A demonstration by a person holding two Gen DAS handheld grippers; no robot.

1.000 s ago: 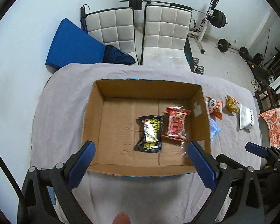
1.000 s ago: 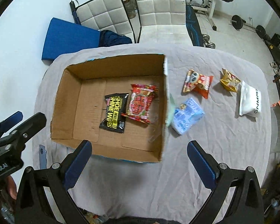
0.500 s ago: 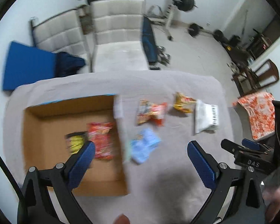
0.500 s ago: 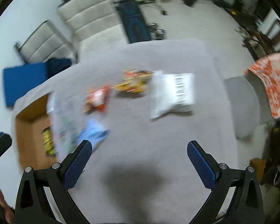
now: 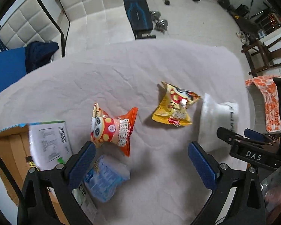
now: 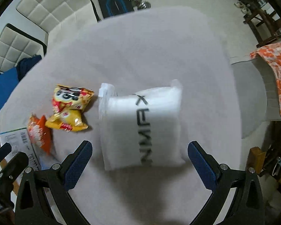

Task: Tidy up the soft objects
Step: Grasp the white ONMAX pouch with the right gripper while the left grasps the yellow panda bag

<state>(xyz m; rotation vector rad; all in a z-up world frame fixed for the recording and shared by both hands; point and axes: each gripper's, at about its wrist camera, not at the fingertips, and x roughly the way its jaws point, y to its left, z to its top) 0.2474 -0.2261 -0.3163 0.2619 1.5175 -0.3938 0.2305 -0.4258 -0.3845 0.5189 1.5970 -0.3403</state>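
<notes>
My left gripper [image 5: 140, 161] is open and empty above the grey cloth. An orange panda snack bag [image 5: 113, 129] lies just ahead of its left finger, and a pale blue pack [image 5: 106, 178] lies beside that finger. A yellow snack bag [image 5: 175, 106] lies farther ahead. My right gripper [image 6: 140, 161] is open and empty, hovering close over a white pouch with black lettering [image 6: 142, 127]. The yellow bag [image 6: 70, 108] and the orange bag [image 6: 39, 133] lie to its left. The cardboard box [image 5: 11, 153] sits at the left edge.
The table wears a wrinkled grey cloth [image 5: 121, 75]. Two white padded chairs [image 5: 95, 5] stand behind it, with a blue mat [image 5: 5, 69] at the left. A stool with an orange cloth [image 6: 271, 75] is at the right. Weights lie on the floor.
Both grippers have swung right, away from the box, and dropped lower toward the loose packs. The right one now hovers over the white pouch. Both stay open.
</notes>
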